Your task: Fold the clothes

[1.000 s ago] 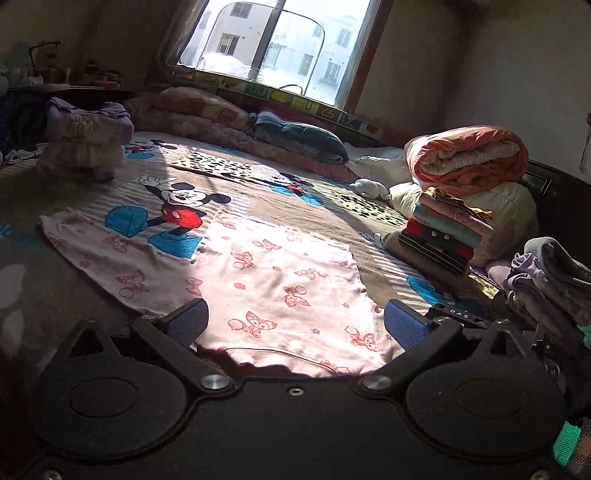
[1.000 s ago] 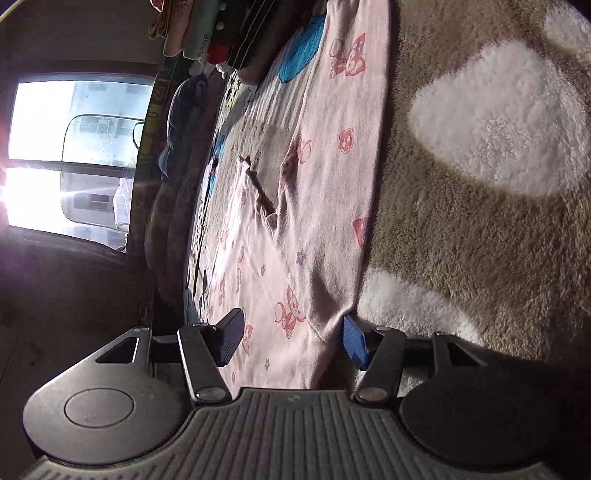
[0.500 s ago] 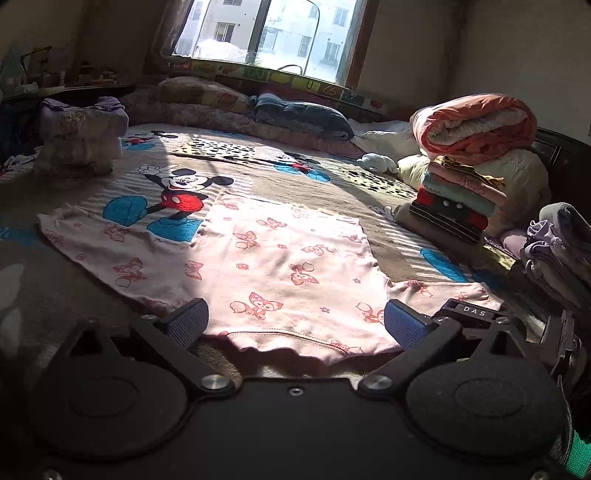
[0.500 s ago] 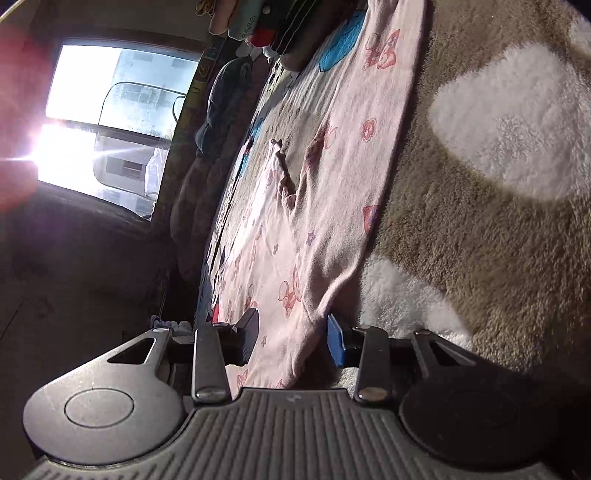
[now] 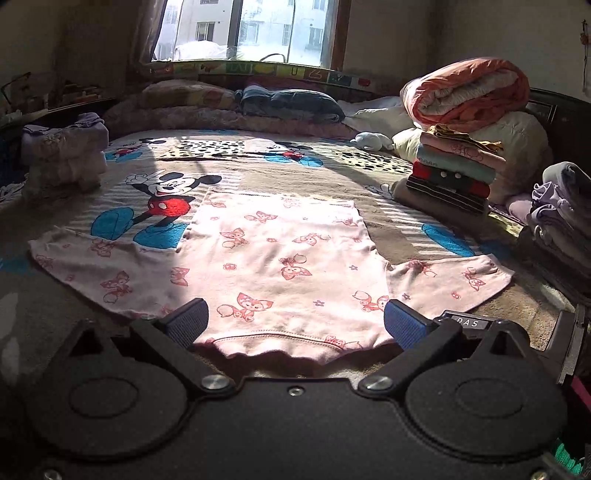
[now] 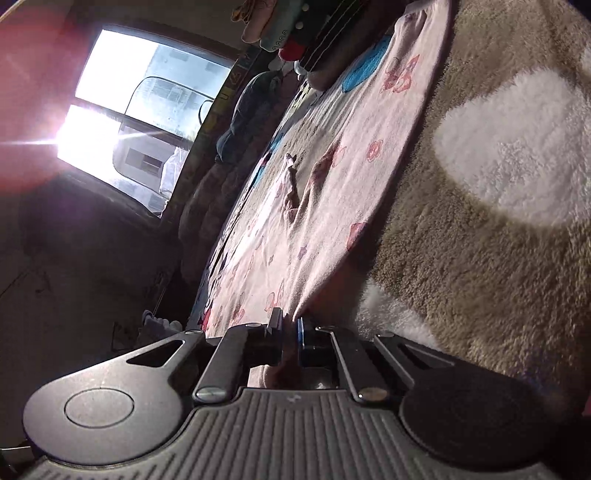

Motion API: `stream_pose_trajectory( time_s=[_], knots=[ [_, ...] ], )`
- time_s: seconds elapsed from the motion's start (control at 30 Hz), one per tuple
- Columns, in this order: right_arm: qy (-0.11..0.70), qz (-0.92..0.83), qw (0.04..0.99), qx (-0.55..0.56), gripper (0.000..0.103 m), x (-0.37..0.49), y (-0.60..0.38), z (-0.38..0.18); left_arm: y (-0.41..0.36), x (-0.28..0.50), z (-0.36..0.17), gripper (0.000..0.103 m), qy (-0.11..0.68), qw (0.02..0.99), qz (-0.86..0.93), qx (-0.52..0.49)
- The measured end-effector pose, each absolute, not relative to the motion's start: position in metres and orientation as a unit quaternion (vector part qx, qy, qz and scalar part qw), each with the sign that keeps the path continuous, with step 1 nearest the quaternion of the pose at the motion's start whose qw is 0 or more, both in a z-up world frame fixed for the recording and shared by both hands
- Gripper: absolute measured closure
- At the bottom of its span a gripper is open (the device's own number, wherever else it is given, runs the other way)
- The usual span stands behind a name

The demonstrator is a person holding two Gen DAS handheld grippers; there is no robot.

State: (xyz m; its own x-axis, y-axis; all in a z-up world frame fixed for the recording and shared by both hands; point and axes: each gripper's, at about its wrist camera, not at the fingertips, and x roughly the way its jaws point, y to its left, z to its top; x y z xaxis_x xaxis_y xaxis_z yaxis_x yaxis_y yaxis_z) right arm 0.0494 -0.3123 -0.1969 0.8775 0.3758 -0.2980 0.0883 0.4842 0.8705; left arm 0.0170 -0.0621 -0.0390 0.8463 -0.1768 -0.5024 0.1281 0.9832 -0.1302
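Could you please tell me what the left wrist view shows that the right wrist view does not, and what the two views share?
Only the left wrist view shows the whole pink shirt spread flat with both sleeves out, the open left tool at its collar edge, and the lilac pile. Only the right wrist view shows the right tool shut on the shirt's edge, lifting it off the brown blanket. Both show the shirt, the window and the stack of folded clothes.

Pale pink long-sleeved shirt point(image 5: 280, 258) printed with small red-pink cartoon figures, spread flat on the bed, sleeves out left and right, neckline at the near edge, near-right edge slightly lifted
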Motion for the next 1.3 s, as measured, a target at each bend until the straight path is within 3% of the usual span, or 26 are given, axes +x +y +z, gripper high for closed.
stream_pose_trajectory(
  time_s=[0.4, 0.7, 0.87, 0.97, 1.17, 1.3],
  knots=[
    [0.234, 0.073, 0.878, 0.411, 0.097, 0.051, -0.298, -0.184, -0.084, 0.165, -0.017, 0.002, 0.333, 0.929, -0.137, -0.084],
    [0.235, 0.071, 0.882, 0.402, 0.097, 0.048, -0.294, -0.183, -0.166, 0.278, -0.027, 0.027, 0.371, 0.915, -0.155, 0.036],
    [0.234, 0.069, 0.881, 0.404, 0.097, 0.048, -0.292, -0.183, -0.217, 0.323, -0.050, 0.050, 0.395, 0.893, -0.157, 0.146],
    [0.235, 0.068, 0.881, 0.406, 0.097, 0.047, -0.292, -0.184, -0.243, 0.338, -0.066, 0.059, 0.415, 0.873, -0.154, 0.206],
    [0.236, 0.068, 0.877, 0.413, 0.097, 0.046, -0.292, -0.184, -0.287, 0.340, -0.101, 0.069, 0.406, 0.820, -0.113, 0.387],
    [0.236, 0.068, 0.877, 0.413, 0.097, 0.044, -0.291, -0.184, -0.298, 0.346, -0.114, 0.071, 0.398, 0.802, -0.092, 0.435]
  ],
)
